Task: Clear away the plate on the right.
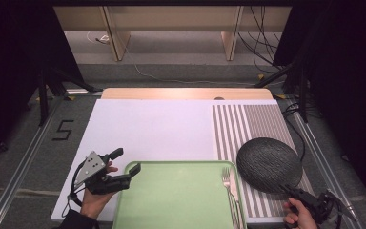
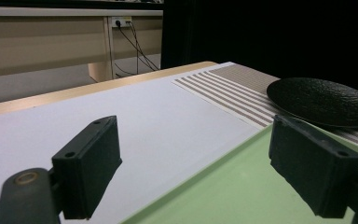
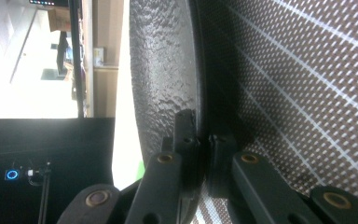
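a round, pebbly black plate (image 1: 269, 163) on the desk's striped near-right corner has its rim pinched between the right gripper (image 3: 199, 135)'s closed fingers (image 3: 185, 128).

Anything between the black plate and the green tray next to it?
Only the fork, lying along the tray's right side, nearest the black plate. The right tool is shut on the plate's near rim; the rest of the tray is bare.

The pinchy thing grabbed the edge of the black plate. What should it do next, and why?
Probably lift the black plate a little off the striped mat. The right gripper is already shut on its rim, one jaw on top and one under, and the green tray beside it has room.
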